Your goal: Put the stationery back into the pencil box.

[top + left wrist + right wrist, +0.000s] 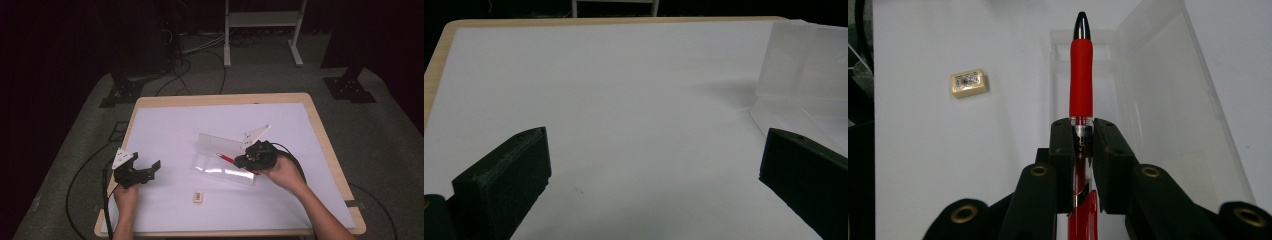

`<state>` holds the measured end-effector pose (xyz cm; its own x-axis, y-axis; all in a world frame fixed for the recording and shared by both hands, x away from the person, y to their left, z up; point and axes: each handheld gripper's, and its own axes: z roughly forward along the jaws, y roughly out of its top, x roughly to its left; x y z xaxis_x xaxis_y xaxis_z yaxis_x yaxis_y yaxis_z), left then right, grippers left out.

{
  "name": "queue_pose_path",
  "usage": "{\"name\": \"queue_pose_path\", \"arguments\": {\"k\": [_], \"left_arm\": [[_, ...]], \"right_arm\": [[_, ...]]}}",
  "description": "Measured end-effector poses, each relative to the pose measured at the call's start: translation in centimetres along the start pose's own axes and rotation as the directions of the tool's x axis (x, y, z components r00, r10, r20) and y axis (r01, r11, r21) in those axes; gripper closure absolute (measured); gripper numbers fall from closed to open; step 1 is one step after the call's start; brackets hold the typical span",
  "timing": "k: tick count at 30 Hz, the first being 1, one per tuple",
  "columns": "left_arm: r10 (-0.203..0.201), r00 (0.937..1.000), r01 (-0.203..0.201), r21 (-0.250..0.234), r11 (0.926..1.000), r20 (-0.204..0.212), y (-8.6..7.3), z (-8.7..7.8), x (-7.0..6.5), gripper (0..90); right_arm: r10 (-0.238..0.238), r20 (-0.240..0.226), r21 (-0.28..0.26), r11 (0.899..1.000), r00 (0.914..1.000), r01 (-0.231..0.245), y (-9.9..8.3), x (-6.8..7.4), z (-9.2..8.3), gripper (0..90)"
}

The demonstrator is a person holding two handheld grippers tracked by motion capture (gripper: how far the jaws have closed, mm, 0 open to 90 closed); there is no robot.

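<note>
My right gripper (1082,145) pinches the red pen (1081,75) above the open clear case (1168,100); I should lower it level. Left gripper (654,165), lower left, is spread, empty.

The tabletop (322,130) is light wood, and a white sheet (165,130) covers nearly all of it, leaving a thin wooden margin at the far edge and along both sides. In the centre of the high view, slightly right, a clear plastic case (220,160) lies open on the sheet, its lid raised toward the upper part of the frame. Below it, toward the lower middle, a small cream eraser (198,197) with a printed label rests flat on the sheet, apart from the case.
</note>
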<state>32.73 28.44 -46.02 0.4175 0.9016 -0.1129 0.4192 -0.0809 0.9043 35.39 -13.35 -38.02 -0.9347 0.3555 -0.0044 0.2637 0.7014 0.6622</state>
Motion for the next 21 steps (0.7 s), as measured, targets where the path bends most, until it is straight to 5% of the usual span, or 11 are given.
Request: {"name": "queue_pose_path", "arguments": {"k": [21], "left_arm": [[0.0, 1.0, 0.0, 0.0, 1.0, 0.001, 0.0, 0.0, 0.0, 0.0]], "right_arm": [[-0.003, 0.012, 0.03, 1.0, 0.9999, 0.002, 0.5, -1.5, 2.9, 78.8]]}}
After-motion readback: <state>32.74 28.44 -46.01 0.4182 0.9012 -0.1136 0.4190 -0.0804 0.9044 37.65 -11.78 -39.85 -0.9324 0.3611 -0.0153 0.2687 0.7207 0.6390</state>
